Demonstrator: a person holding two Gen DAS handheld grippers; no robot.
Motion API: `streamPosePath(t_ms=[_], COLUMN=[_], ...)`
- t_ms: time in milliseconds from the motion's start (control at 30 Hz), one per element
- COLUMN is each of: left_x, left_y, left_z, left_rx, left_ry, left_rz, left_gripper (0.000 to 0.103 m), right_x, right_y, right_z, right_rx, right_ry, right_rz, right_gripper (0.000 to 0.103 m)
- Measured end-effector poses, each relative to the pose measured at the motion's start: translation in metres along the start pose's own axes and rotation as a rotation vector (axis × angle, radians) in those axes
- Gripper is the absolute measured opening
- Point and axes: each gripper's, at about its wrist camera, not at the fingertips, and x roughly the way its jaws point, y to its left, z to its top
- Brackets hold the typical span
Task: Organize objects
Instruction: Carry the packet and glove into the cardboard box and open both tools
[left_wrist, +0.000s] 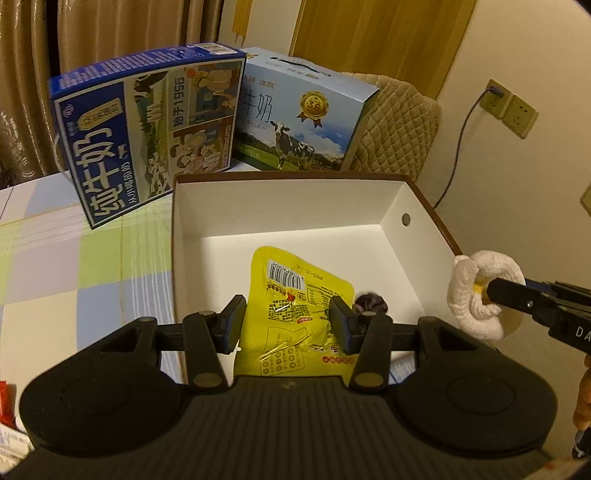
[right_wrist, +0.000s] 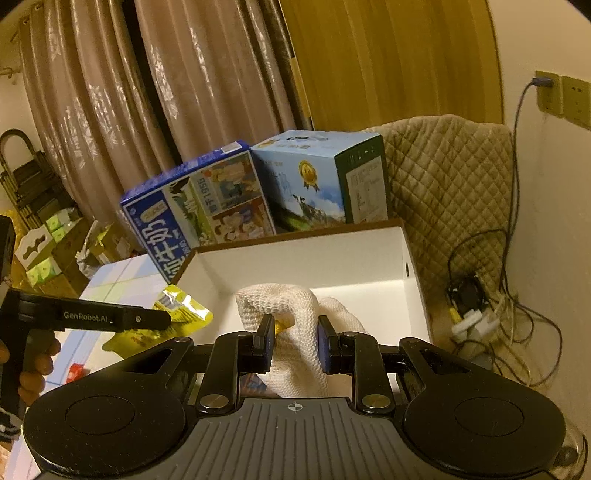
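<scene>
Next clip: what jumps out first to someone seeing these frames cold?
A bright yellow snack pouch held between the left gripper's fingers over the open white box. At the box's right edge, the right gripper clamps a rolled white cloth. Two milk cartons stand behind the box.

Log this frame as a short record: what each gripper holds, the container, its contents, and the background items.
left gripper: shut on yellow snack packet, held over the box
right gripper: shut on white knitted cloth, at the box's near right edge
container: open white box, brown outside
contents: small dark object on the box floor; nothing else visible
background: blue milk carton, light blue milk carton, quilted cover
surface: checked tablecloth
</scene>
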Motion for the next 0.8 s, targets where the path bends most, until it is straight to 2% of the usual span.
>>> streamPosePath(t_ms=[467, 800], left_x=[0.100, 0.147], left_y=[-0.011, -0.017], left_z=[0.039, 0.052], left_rx=[-0.015, -0.020], left_ry=[0.114, 0.147], left_rz=[0.064, 0.093], left_gripper=[0.044, 0.044], right_x=[0.110, 0.144], right_y=[-0.038, -0.053], right_z=[0.022, 0.029], right_rx=[0.009, 0.041], right_ry=[0.149, 0.191], right_rz=[-0.016, -0.030], right_gripper=[0.021, 0.021])
